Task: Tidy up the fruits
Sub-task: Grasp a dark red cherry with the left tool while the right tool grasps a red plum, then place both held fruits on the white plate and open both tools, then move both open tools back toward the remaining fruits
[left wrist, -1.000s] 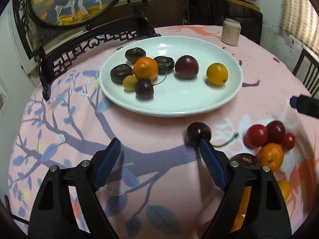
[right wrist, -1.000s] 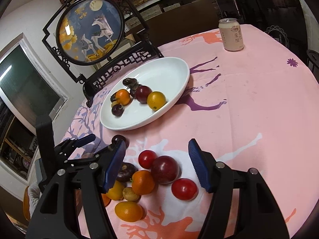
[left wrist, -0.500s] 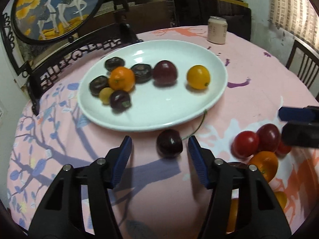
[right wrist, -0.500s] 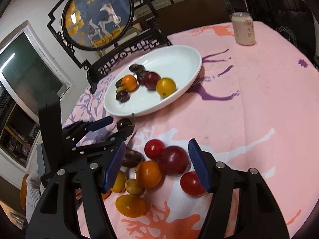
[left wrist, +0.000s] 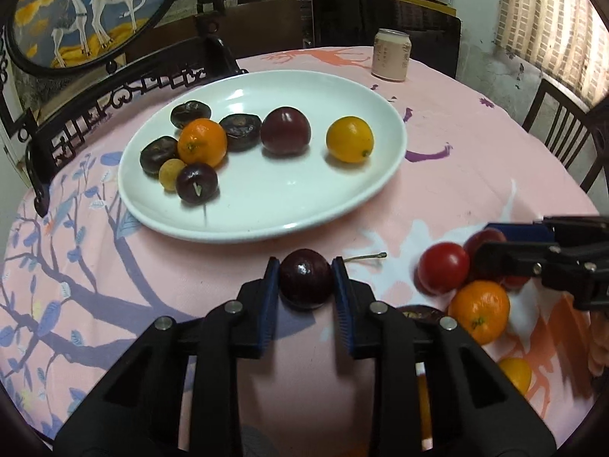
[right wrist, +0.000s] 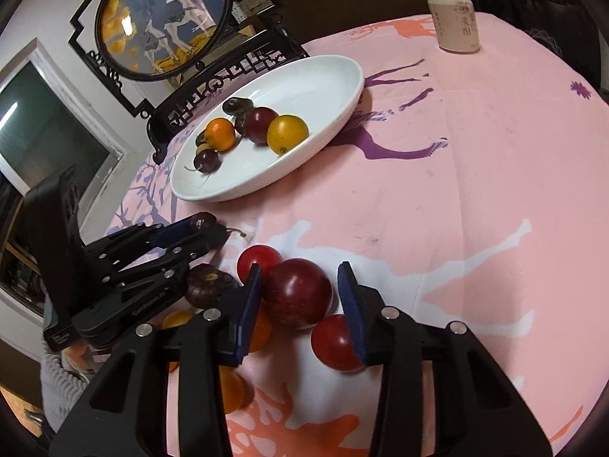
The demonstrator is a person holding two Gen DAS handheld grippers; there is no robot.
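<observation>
On the pink tablecloth in front of the white plate (left wrist: pixel 285 190) lies a dark cherry (left wrist: pixel 306 283). My left gripper (left wrist: pixel 304 264) is closing, and its blue pads press on both sides of the cherry. To the right is a fruit pile with a red tomato (left wrist: pixel 443 266) and an orange (left wrist: pixel 479 310). In the right wrist view my right gripper (right wrist: pixel 300 270) is closing around a dark red plum (right wrist: pixel 298 293). Its left pad touches the plum and a thin gap shows at the right pad. The plate (right wrist: pixel 312 87) holds several fruits.
A drink can (left wrist: pixel 390 55) stands at the far side of the table. A black-framed round deer picture (right wrist: pixel 163 19) stands behind the plate. A chair (left wrist: pixel 563 129) sits past the right edge. A second tomato (right wrist: pixel 335 341) lies by my right finger.
My left gripper moved up to the cherry and closed on it. My right gripper sank over the fruit pile and its jaws narrowed around the plum.
</observation>
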